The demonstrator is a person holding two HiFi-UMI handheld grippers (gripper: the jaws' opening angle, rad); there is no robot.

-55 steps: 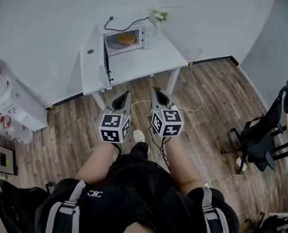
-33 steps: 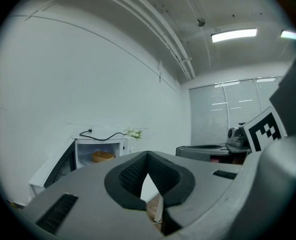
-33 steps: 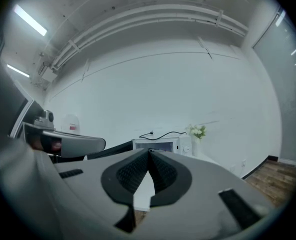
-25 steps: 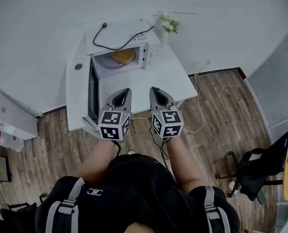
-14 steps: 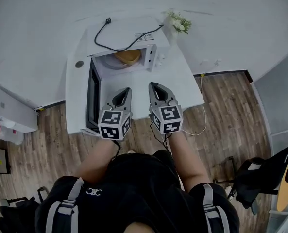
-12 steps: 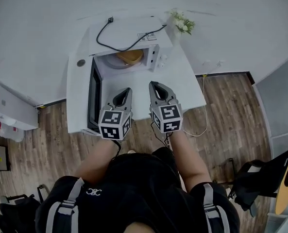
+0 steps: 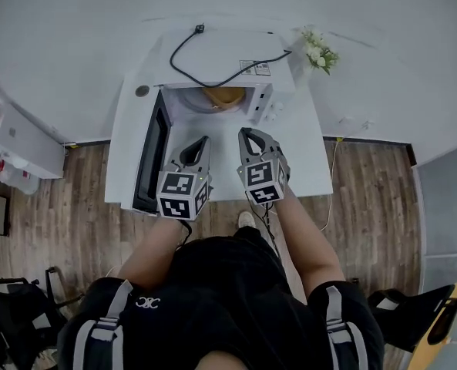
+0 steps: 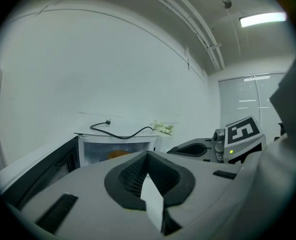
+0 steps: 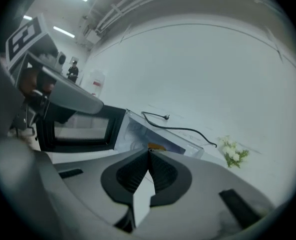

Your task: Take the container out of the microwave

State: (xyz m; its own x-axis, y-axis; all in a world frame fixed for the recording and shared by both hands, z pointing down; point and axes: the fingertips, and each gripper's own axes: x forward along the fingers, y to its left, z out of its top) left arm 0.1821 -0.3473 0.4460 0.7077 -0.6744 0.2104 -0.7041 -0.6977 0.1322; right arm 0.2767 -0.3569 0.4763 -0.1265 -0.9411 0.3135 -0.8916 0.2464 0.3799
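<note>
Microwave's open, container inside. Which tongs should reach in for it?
Right, narrowly. The right tongs sit a little nearer the container, while the left tongs are beside the open door. Both are shut and must open first.

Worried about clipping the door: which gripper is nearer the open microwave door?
The left gripper; the open door hangs just beside it, with the right gripper farther off.

Your container (image 7: 224, 95) is orange, the microwave (image 7: 220, 52) white with a black door (image 7: 152, 156) (its cord (image 7: 199, 28) black too). Your left gripper (image 7: 205, 139) and right gripper (image 7: 243, 132) are grey, patterned with black-and-white squares; the floor (image 7: 367, 191) shows brown wood planks.
</note>
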